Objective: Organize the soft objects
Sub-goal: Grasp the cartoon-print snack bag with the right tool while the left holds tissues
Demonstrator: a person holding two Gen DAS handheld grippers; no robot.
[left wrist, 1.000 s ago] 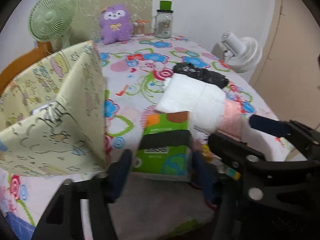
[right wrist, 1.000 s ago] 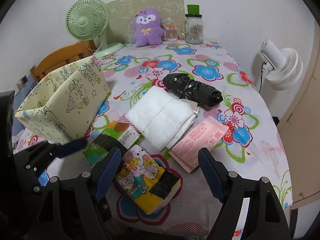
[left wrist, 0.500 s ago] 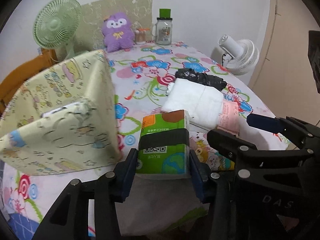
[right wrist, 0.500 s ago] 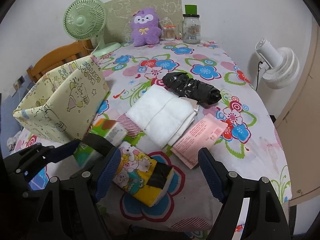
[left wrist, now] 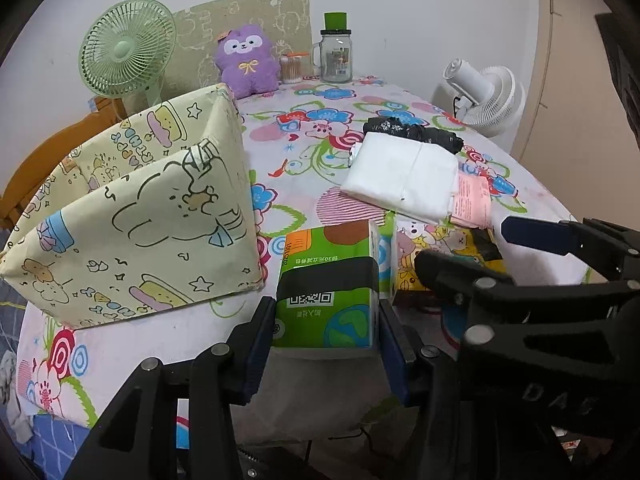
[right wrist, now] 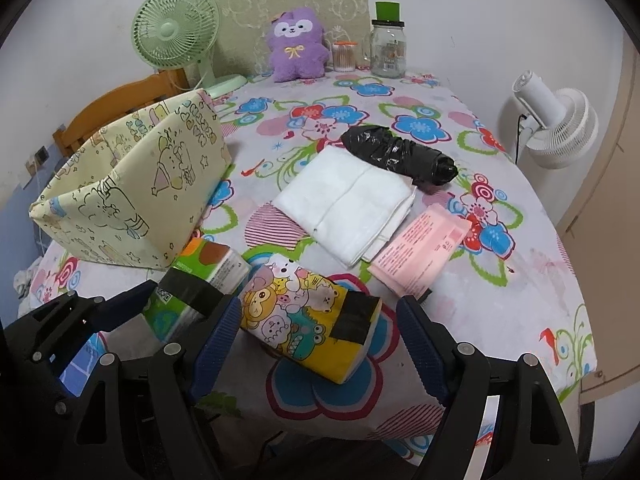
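Closed in from a wider gap a second ago, left tool [left wrist: 326, 326] now gripping green tissue pack [left wrist: 328, 288] at table [left wrist: 312, 128] edge beside yellow fabric bin [left wrist: 152, 216], ready for lifting in; right tool [right wrist: 320, 340] wide, empty, straddling cartoon pack [right wrist: 308, 324].

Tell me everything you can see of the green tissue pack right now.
The green tissue pack is a soft plastic-wrapped block with an orange corner, a globe print and a QR code, and a black tape band around its middle. It sits near the table's front edge, clamped between the left claw's blue pads, beside the yellow fabric bin and the cartoon-print tissue pack.
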